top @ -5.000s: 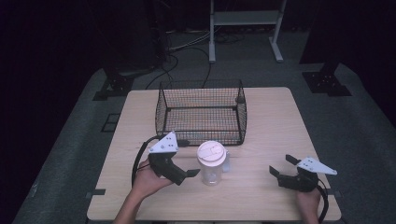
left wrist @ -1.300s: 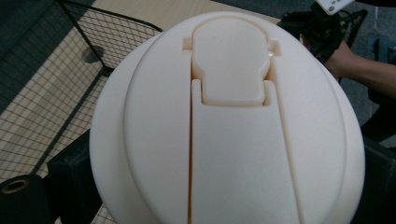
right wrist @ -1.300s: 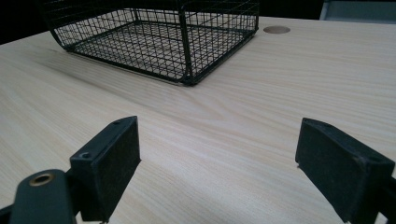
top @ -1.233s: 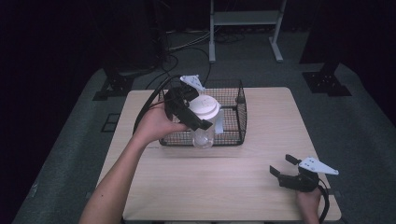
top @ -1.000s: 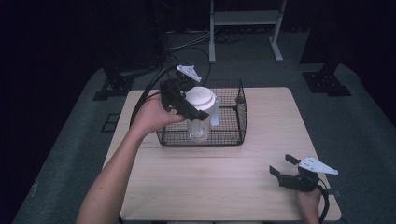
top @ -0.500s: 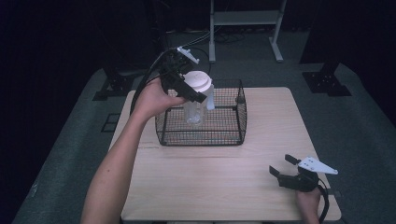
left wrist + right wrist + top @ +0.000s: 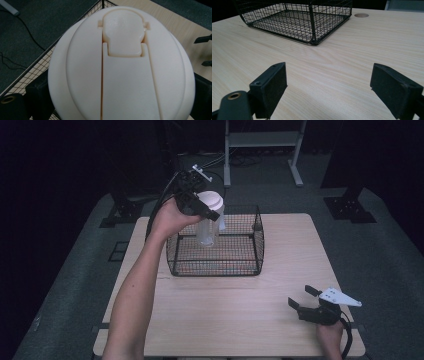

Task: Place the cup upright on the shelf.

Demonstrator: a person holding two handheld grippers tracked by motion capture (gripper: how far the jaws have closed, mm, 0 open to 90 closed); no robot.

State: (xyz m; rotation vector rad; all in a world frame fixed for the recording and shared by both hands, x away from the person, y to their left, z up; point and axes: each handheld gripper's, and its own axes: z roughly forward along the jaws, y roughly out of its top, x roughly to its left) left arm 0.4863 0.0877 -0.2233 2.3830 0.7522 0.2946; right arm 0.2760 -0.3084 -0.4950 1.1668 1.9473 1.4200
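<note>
While the left gripper clamps the bottle over the basket, the right gripper gapes.

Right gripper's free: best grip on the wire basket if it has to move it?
Probably the near wall's top rim of the wire basket, near its right corner, coming from the person's side with the right gripper. Its jaws stand wide open, the thin upright mesh fits between them, and that side lies closest. The left gripper holds the white-lidded bottle over the far left.
</note>
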